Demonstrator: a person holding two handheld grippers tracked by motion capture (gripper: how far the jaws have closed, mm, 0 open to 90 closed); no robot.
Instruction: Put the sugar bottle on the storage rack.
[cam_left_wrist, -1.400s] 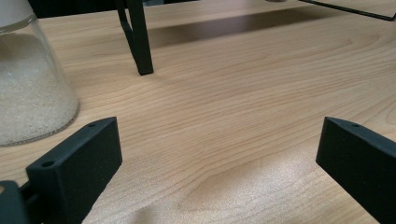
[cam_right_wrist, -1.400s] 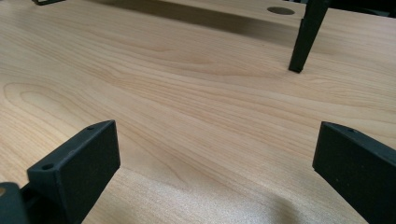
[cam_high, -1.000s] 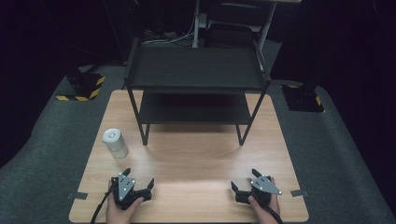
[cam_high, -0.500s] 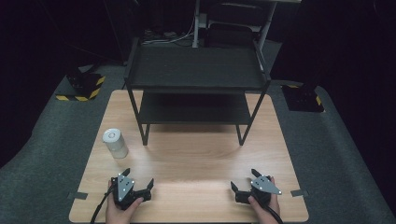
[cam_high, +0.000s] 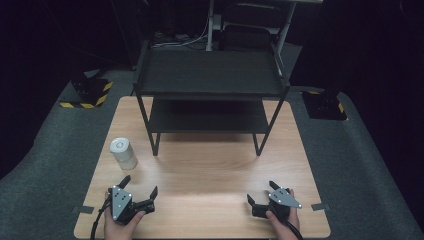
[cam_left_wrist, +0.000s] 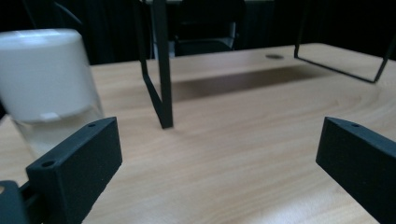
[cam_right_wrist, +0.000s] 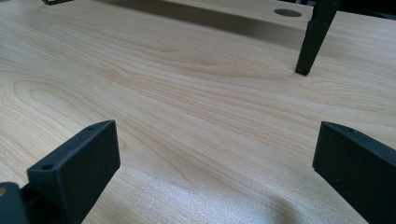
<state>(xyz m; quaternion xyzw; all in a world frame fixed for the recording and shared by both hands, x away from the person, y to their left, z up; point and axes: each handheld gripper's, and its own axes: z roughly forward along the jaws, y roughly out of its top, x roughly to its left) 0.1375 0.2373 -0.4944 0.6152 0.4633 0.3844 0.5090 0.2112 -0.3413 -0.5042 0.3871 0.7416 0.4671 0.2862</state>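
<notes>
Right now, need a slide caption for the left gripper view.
Open left gripper faces a white-capped container beside the black shelf rack's leg on a wooden table.

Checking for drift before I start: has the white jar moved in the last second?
No. The white jar stands in the same spot, just left of the rack's front left leg.

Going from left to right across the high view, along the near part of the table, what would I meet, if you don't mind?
White jar → left gripper → right gripper.
</notes>
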